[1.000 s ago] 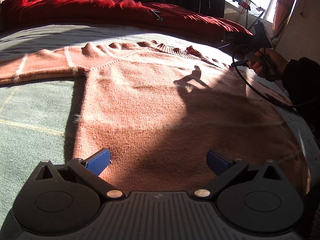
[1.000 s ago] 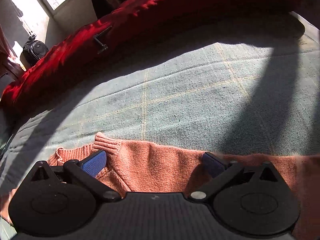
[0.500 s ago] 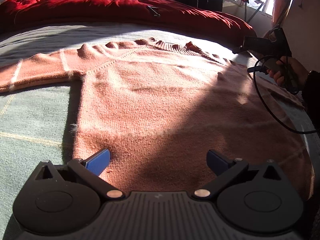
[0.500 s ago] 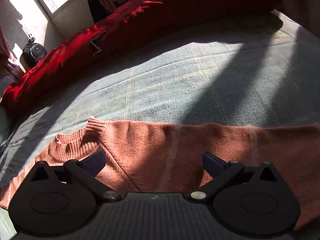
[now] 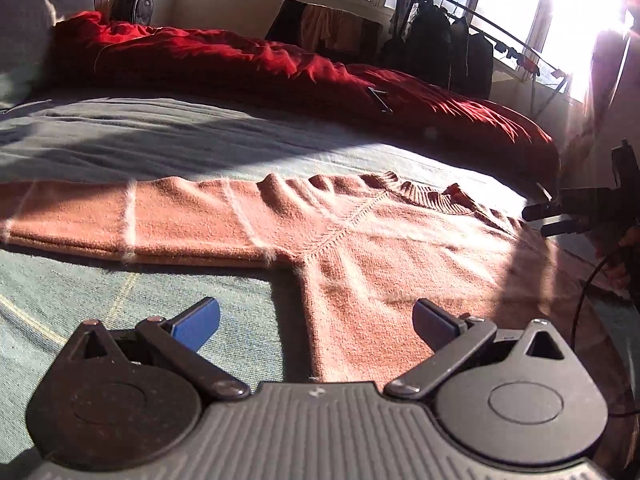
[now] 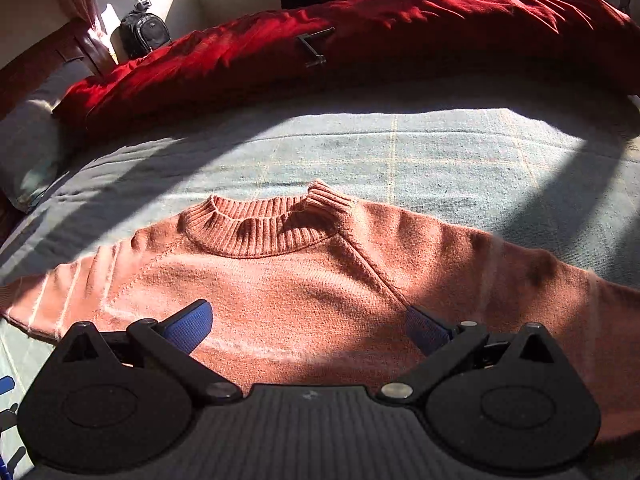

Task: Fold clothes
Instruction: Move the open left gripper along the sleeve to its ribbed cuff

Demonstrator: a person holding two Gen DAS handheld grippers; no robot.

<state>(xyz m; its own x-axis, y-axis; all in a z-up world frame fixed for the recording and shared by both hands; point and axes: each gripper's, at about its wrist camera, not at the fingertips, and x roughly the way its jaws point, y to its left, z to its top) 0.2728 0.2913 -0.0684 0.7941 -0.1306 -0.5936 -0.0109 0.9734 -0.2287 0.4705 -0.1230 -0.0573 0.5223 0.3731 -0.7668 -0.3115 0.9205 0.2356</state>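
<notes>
Black left tool (image 5: pixel 316 326) and right tool (image 6: pixel 306 326), blue fingertip pads (image 5: pixel 198 322), silver pivot screws.

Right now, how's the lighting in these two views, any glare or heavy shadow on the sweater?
Left wrist view: the window at top right is blown out with glare, and a dark shadow falls across the sweater on its right side. Right wrist view: no glare, but hard sun-and-shadow bands cross the sweater and the bed cover; fisheye bends the edges in both.

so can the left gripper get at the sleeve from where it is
Probably yes. The left gripper is open over the sweater's side edge, and the sleeve lies flat on the bed just ahead to its left, nothing between them.
</notes>
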